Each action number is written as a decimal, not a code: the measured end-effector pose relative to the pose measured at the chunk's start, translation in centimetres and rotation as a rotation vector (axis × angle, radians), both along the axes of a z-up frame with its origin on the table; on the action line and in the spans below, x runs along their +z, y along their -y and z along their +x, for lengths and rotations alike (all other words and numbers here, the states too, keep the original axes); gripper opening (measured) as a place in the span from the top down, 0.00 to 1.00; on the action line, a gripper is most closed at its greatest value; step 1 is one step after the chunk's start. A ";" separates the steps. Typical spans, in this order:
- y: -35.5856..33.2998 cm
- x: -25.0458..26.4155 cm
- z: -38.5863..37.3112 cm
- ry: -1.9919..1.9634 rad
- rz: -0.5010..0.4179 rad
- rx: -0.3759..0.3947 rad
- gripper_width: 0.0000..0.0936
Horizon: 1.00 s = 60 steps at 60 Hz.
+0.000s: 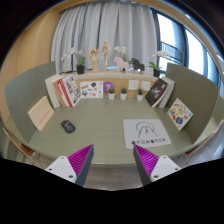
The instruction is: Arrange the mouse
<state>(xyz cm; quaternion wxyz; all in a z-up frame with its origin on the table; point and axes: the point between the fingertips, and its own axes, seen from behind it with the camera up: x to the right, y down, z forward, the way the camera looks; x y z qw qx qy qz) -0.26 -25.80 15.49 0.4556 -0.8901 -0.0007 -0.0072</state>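
Gripper: we see our two fingers low in front, w/ purple pads on the inner sides. The jaws are wide open. Nothing is held, just bare counter btwn them.
Mouse: small and dark, lying on the green counter. It is ahead of our fingers and off to the left, well apart from them. Nothing touches it.
Counter: a big green top w/ low green walls at the left, right and back.
White mat: a flat white sheet w/ a dark line drawing on it. It lies on the counter, ahead of the right finger, well apart from the mouse.
Beige card: a pale flat thing leaning on the left wall, near the mouse but not touching it.
Books: a few stand up at the back left, by the back wall. More cards & pics stand along the back.
Framed pics: leaning at the right side, tilted.
Shelf: a wood ledge behind the back wall, w/ small plants and little figures on top. We can't tell what the figures are, too small.
Curtain: gray, hanging behind the shelf.
Window: bright, at the right of the curtain.
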 end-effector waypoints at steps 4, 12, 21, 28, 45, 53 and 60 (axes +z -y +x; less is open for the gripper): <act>-0.4 -3.3 -3.4 -0.019 -0.049 0.034 0.16; -1.8 -8.6 -10.0 -0.047 -0.130 0.094 0.15; -5.3 -13.0 -16.7 -0.072 -0.193 0.159 0.15; -8.9 -15.2 -20.0 -0.081 -0.216 0.174 0.15; -17.7 -17.2 -23.9 -0.036 -0.237 0.170 0.16; -20.9 -17.2 -24.5 -0.016 -0.243 0.162 0.16; -23.0 -17.3 -24.5 -0.002 -0.254 0.153 0.21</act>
